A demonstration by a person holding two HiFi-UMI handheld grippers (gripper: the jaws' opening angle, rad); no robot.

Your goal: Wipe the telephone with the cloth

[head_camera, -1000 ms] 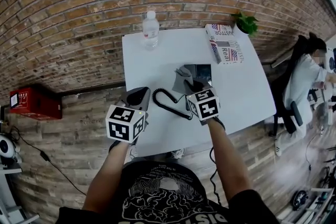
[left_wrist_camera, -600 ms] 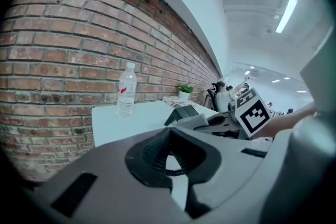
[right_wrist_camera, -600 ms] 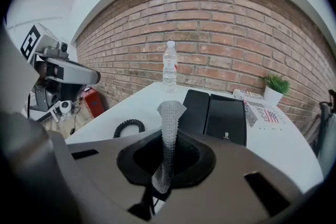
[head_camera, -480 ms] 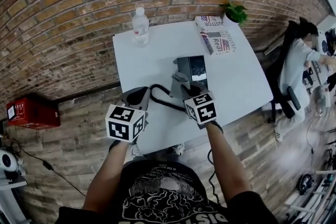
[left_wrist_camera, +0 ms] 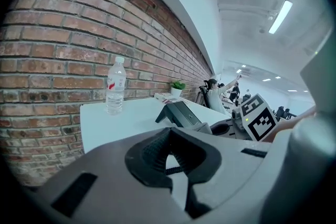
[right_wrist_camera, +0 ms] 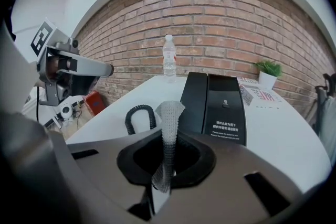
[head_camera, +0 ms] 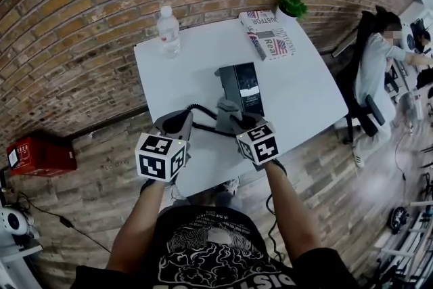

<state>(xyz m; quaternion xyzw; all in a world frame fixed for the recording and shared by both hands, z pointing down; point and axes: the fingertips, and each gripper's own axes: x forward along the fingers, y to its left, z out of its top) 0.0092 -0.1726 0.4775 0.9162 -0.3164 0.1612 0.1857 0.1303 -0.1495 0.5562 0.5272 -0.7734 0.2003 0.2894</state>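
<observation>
The right gripper has its jaws pinched on a strip of grey mesh cloth, which stands up between them just short of the telephone's near edge. Whether cloth and telephone touch cannot be told. Left of the telephone and nearer the person, the left gripper has its jaws pressed together on nothing. A black coiled cord loops off the telephone's near left side.

This looks like the approach to a wiping pass. The next move calls for laying the cloth onto the sloped black face and drawing it across, pressing lightly so the set does not slide.

The telephone sits around the middle of a plain white table. Beyond it to the left stands a water bottle. Beyond it to the right lie a printed book and a small potted plant, with a brick wall behind all. Far right of the telephone, past the table, a person sits in an office chair
</observation>
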